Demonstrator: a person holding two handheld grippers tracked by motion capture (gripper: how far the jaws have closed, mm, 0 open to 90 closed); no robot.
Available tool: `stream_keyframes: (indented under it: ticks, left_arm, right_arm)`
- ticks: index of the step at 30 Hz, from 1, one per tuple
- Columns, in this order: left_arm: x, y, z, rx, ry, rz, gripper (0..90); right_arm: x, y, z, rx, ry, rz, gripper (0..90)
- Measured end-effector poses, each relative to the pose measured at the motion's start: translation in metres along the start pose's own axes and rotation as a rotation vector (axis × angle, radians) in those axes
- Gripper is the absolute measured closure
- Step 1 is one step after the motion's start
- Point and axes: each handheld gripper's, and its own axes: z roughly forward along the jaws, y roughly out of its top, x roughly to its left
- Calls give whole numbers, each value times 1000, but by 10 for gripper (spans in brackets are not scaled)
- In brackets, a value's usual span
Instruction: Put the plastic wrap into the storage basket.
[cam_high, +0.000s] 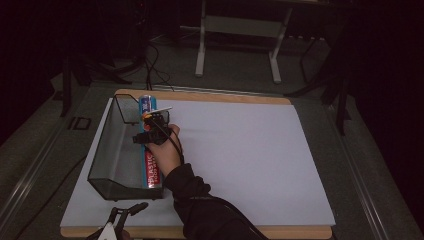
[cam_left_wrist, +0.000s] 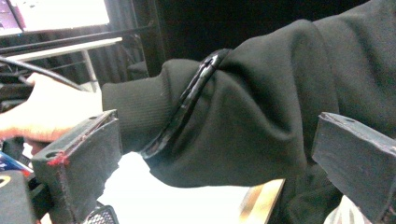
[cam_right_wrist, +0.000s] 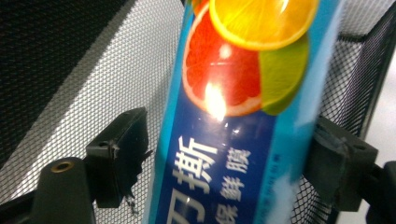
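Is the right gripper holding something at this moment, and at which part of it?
It cannot be told for sure. The right gripper has its jaws on either side of the plastic wrap box, about midway along; the left jaw stands slightly off it.

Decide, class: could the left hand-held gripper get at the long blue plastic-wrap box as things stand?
Probably not directly: the left hand-held gripper sits at the near edge, and the black sleeve crosses between it and the long blue plastic-wrap box.

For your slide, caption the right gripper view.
Open hand-held gripper straddling a blue cling-film box inside a black mesh basket.
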Motion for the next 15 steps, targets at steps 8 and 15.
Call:
stream_keyframes:
  ticks: [8,15]
  left_arm:
    - [0,0,2,20,-29,-14,25]
    - [1,-1,4,30,-31,-21,25]
  right_arm:
    - [-1,3,-32,-112,4,-164,136]
    - [-15,0,-62,-148,45,-243,113]
